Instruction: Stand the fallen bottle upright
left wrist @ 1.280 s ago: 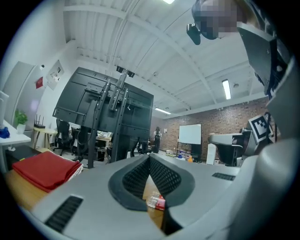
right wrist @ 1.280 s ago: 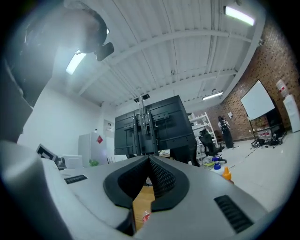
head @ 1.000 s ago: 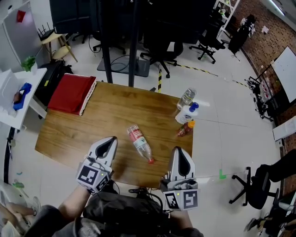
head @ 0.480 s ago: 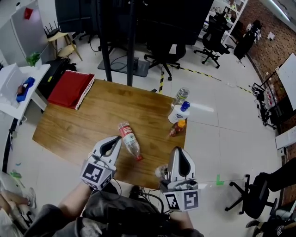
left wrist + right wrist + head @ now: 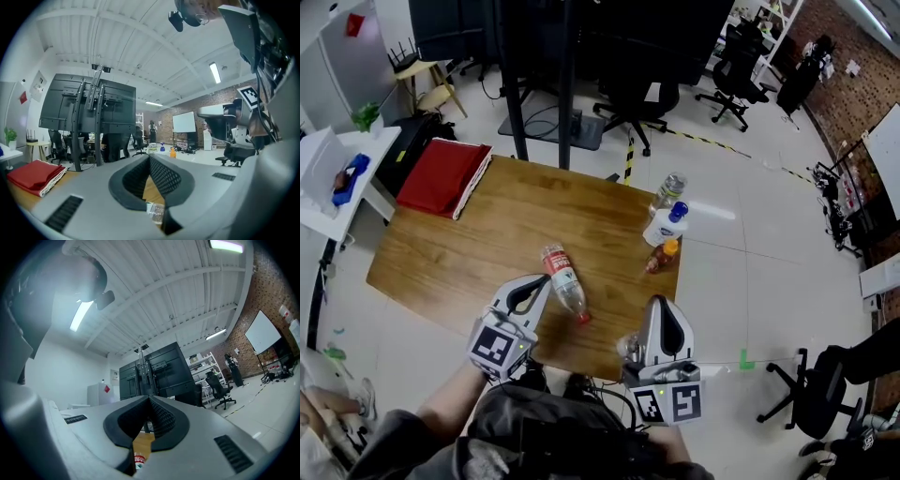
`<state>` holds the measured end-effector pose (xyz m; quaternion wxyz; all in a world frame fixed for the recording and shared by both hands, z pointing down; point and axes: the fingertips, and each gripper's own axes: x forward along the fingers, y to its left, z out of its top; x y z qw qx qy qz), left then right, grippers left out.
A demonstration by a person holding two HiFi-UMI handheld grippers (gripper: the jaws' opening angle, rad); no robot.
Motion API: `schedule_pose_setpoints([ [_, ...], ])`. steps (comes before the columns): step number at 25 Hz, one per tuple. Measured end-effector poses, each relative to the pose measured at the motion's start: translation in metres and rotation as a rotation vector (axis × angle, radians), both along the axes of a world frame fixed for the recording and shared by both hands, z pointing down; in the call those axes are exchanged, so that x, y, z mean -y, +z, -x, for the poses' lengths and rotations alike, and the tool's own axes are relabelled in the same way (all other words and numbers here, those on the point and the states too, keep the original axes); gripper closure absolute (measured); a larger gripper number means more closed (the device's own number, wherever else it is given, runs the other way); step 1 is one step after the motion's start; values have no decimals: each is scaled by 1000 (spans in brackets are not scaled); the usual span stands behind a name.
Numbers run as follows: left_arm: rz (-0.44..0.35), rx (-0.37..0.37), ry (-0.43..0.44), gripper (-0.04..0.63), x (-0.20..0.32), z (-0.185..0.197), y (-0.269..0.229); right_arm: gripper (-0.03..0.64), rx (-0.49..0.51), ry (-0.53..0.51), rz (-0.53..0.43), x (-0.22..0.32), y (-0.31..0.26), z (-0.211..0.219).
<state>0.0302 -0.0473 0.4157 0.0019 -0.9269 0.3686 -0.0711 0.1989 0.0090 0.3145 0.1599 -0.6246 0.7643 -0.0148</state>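
Clear glossy plastic bottle point(image 5: 564, 281) on a smooth matt wood-grain table point(image 5: 469, 262) beside soft red cloth point(image 5: 441, 178)

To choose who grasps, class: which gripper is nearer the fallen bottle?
Left. The left gripper lies just beside the fallen bottle, at its body; the right gripper sits farther off, beyond its red cap.

Wooden bench point(image 5: 478, 246): red folded cloth point(image 5: 442, 178) on far-left corner. Far-right edge, 3 upright, close together: clear bottle point(image 5: 668, 190), white bottle point(image 5: 664, 226) w/ blue cap, small amber bottle point(image 5: 660, 258) w/ orange cap. Black office chair point(image 5: 630, 99) on floor beyond.
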Motion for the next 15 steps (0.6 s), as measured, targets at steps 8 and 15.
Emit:
schedule_pose_setpoints([
  [8,2,61,87,577,15,7,12,612,10,-9,21,20,8,28],
  [15,-20,180,199,529,32,8,29,611,2,8,38,36,14,44],
])
